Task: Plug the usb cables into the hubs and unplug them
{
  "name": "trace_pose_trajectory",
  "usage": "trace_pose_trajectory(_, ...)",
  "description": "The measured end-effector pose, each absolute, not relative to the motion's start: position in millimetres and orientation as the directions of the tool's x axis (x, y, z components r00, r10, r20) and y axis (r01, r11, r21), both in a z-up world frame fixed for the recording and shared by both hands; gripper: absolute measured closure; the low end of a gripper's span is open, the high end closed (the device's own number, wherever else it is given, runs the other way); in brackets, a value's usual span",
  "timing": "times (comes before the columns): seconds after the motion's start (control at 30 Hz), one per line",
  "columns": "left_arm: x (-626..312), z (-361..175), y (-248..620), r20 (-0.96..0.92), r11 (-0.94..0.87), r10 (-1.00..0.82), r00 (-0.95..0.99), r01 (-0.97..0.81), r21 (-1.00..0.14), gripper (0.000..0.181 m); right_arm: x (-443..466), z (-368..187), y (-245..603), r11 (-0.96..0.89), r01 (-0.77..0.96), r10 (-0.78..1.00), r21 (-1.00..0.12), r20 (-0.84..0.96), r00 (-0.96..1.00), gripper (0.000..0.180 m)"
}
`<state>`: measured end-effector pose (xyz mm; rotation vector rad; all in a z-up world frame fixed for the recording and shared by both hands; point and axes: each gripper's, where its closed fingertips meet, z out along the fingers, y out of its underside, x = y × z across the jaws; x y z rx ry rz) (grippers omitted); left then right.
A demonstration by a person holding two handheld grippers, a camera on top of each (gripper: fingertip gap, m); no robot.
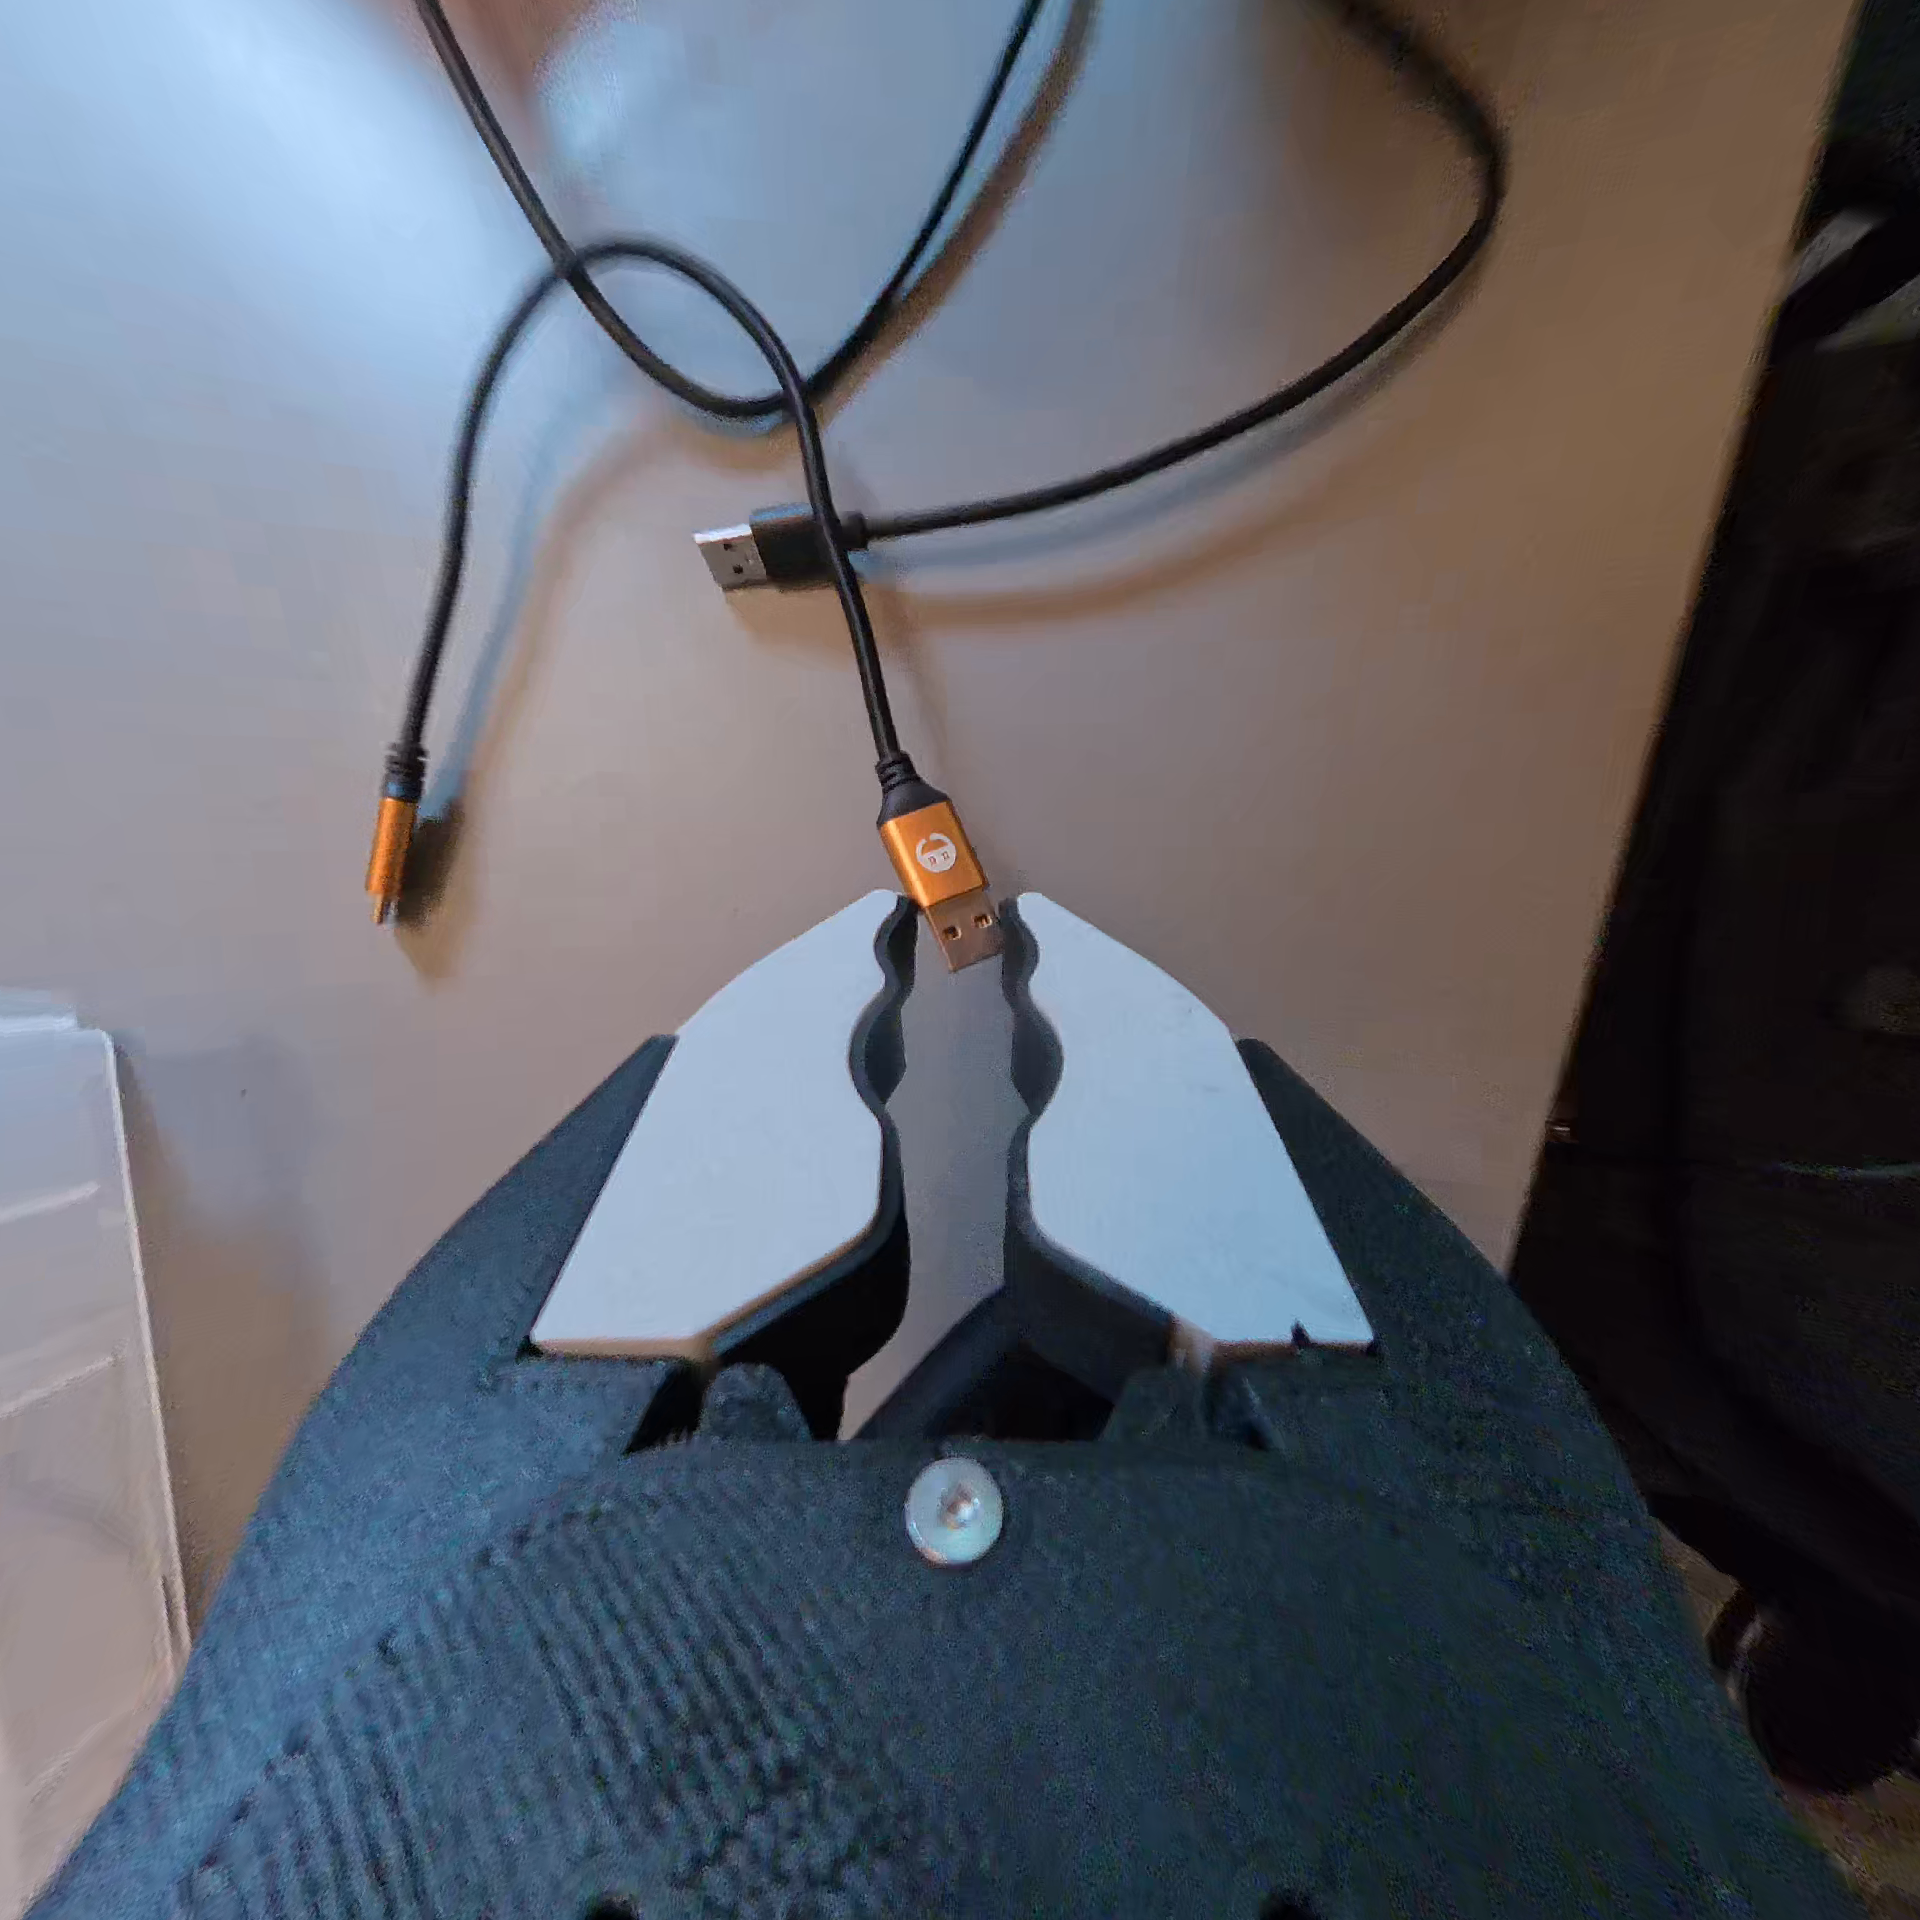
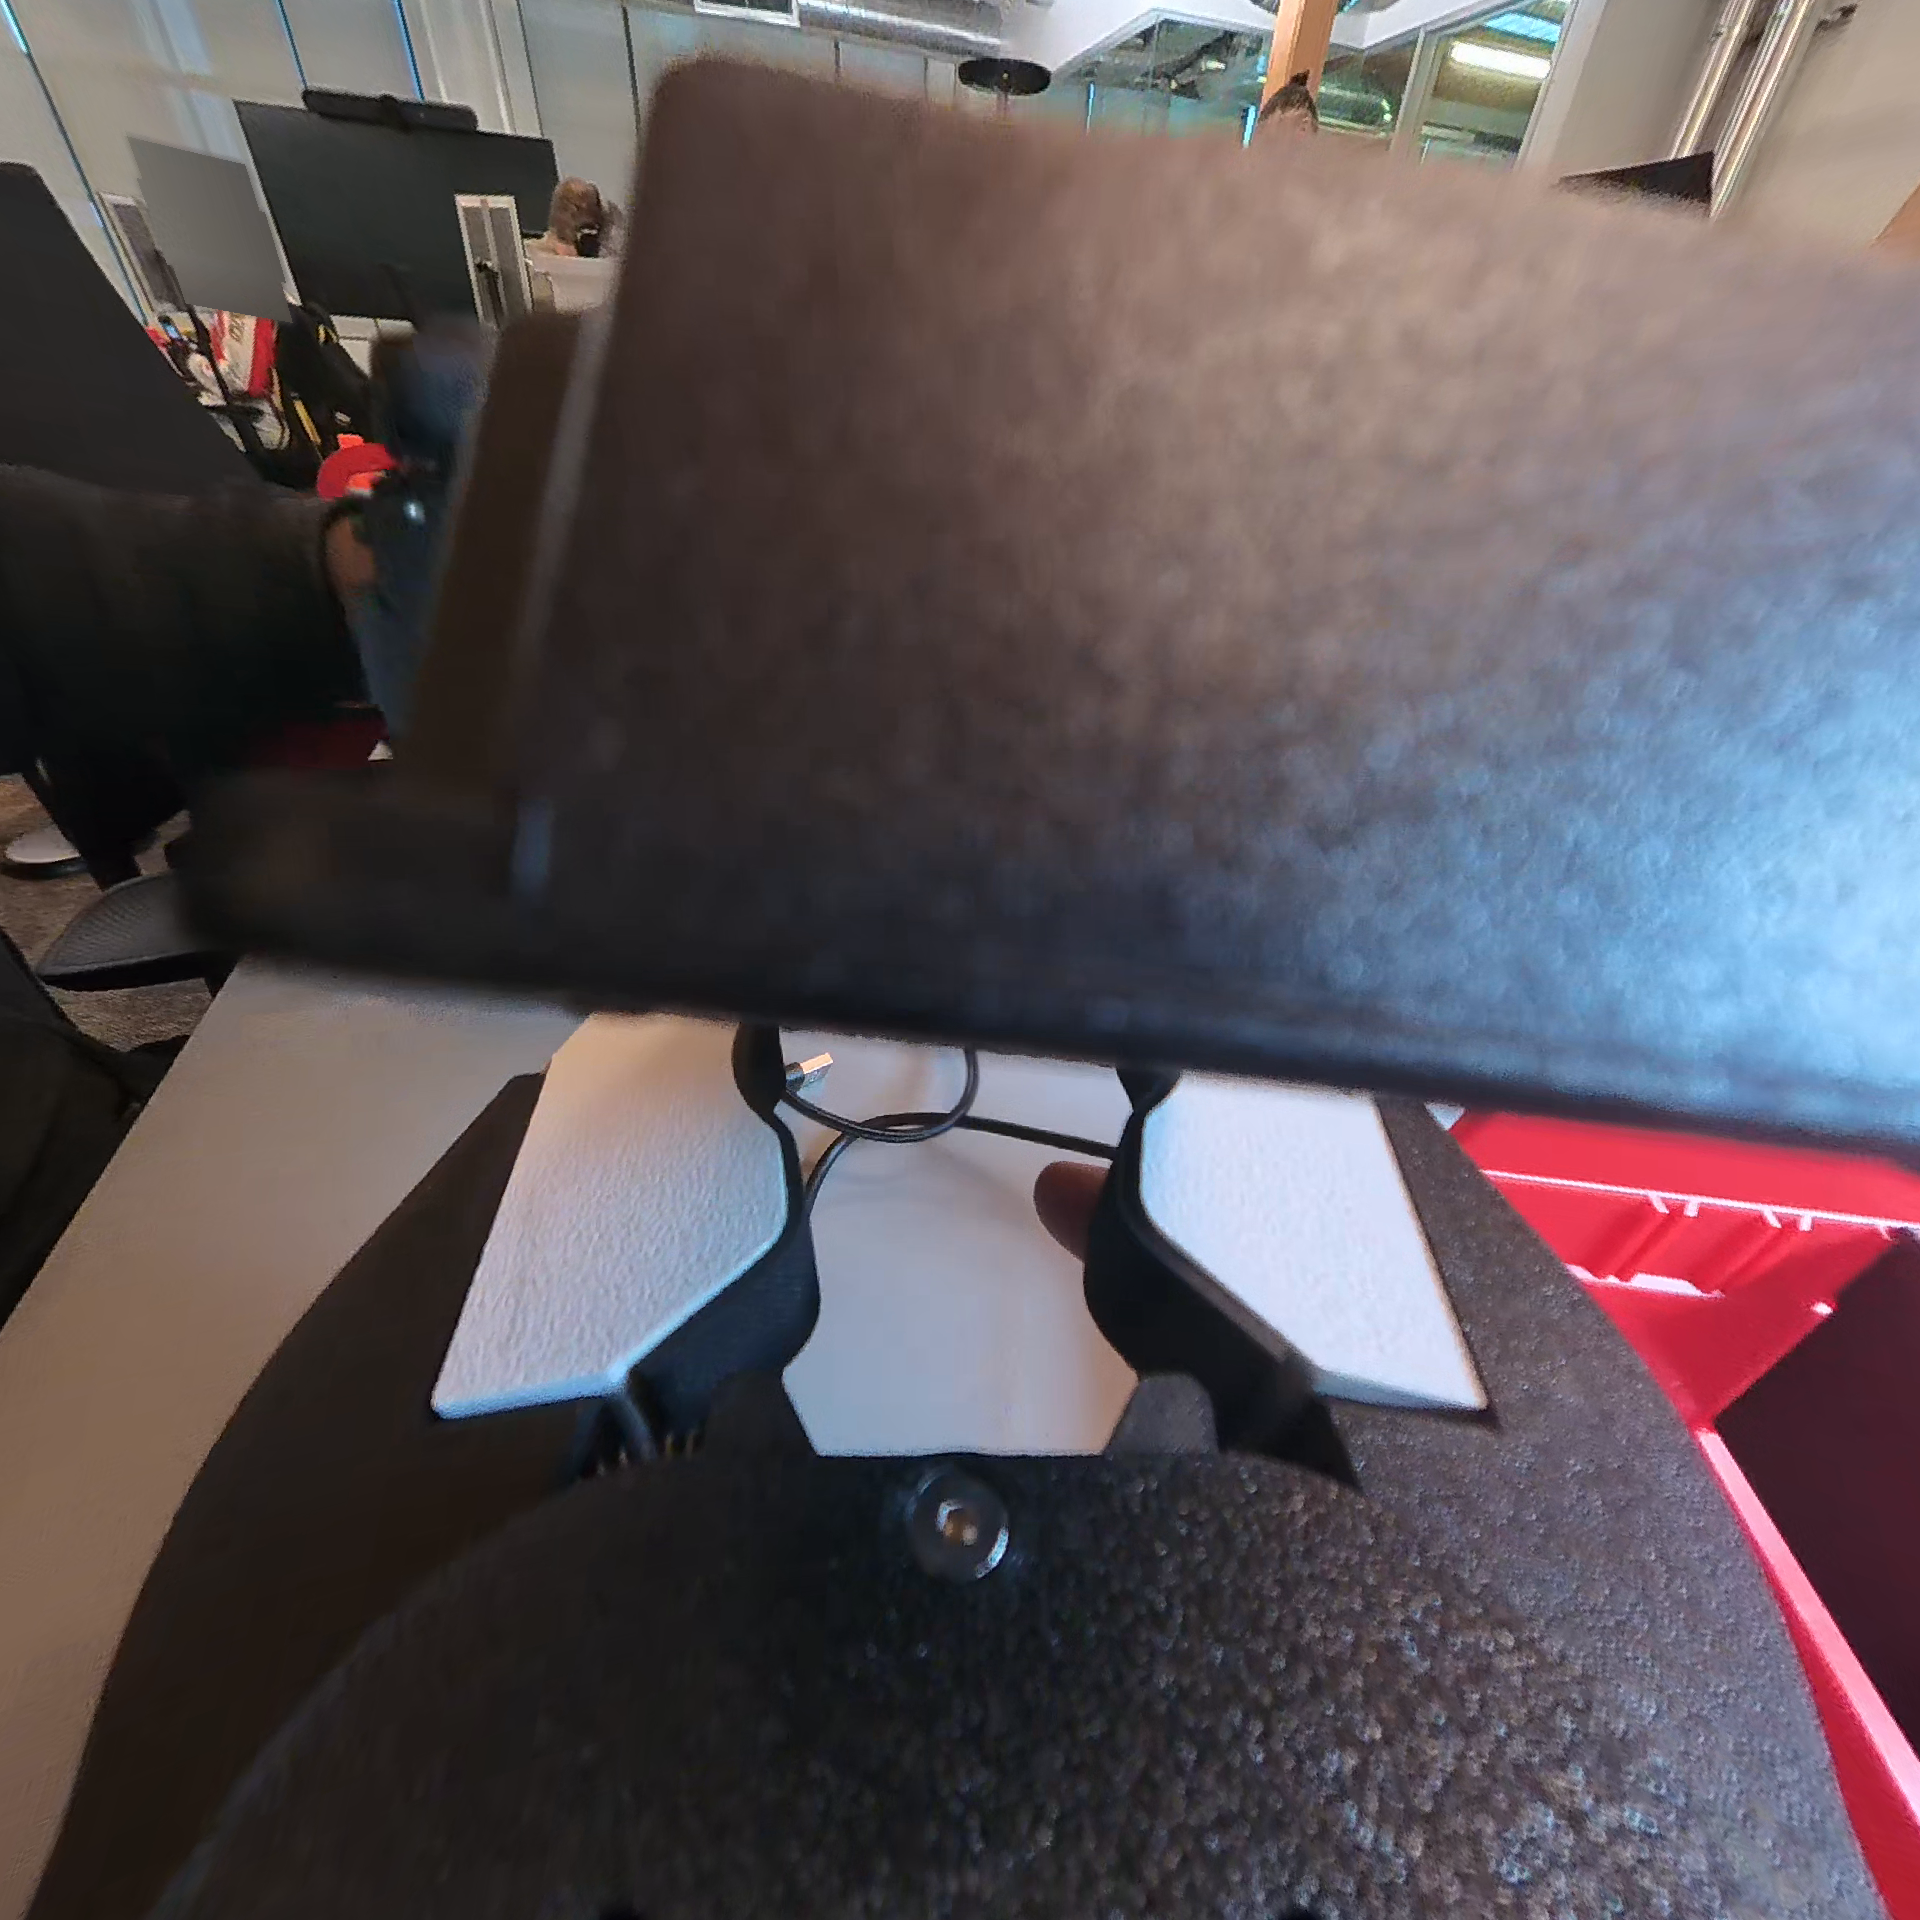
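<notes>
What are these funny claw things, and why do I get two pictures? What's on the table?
Each claw is a gripper, a pincher tool a person holds, one in each hand. Each carries its own camera, so you get two pictures. In the left picture, the left gripper has its two fingers around the metal tip of an orange plug, with small gaps either side. Its black cable and a black plug lie on the table. In the right picture, the right gripper is open and empty. The blurry dark block above it is probably the left gripper. A red bin sits beside it.
</notes>
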<state>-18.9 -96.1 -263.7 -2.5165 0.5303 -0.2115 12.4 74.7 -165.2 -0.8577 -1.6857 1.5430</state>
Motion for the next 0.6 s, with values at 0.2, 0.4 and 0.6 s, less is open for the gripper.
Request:
trace_pose_trajectory(0.2,-41,-177,-110,-0.024,-0.617,-0.366,0.93,-0.262,-0.742,0.181,12,-165,77,0.065,0.023,0.839,-0.998,0.042,-0.543,0.116)
trace_pose_trajectory(0.4,-56,-136,-127,-0.182,-0.562,-0.317,0.931,-0.339,-0.755,0.181,11,-165,77,0.061,0.027,0.842,-0.998,0.037,-0.539,0.116)
trace_pose_trajectory(0.6,-39,-201,-137,0.01,-0.709,-0.364,0.931,-0.27,-0.651,0.163,11,-164,76,0.066,0.027,0.846,-0.997,0.041,-0.532,0.116)
